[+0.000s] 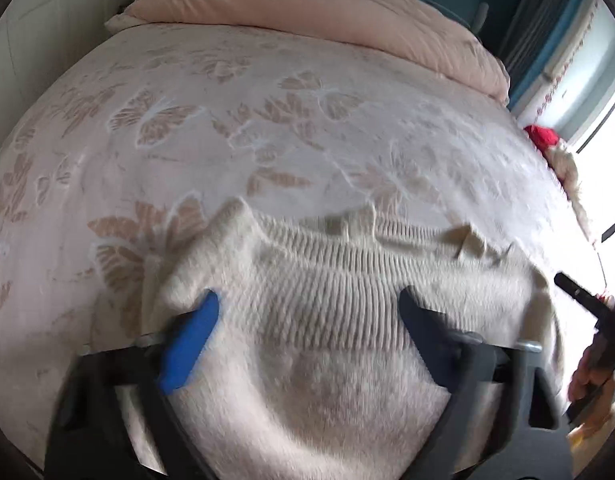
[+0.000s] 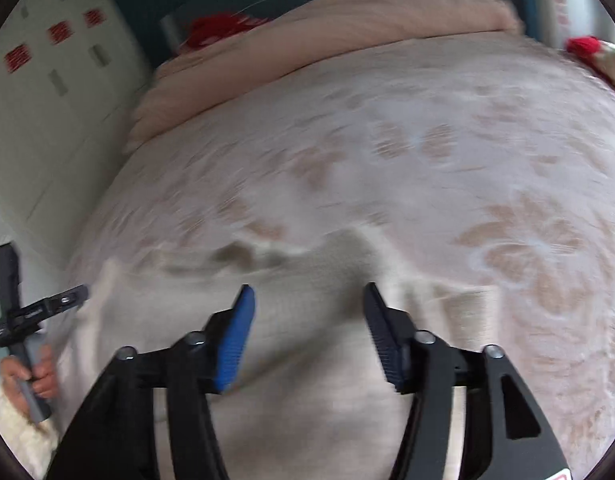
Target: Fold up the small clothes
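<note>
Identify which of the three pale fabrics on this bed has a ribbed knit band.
The cream sweater, nearest both grippers, has the ribbed band. The bedspread shows a flat butterfly pattern, and the folded pink quilt at the far end is plain.

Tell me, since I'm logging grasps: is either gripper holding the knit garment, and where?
Neither. Left gripper and right gripper both hang open above the cream sweater.

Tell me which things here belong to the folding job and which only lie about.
For the job: cream knitted garment; left gripper; right gripper, both open.

Lying about: bedspread; pink quilt; red and white item.
</note>
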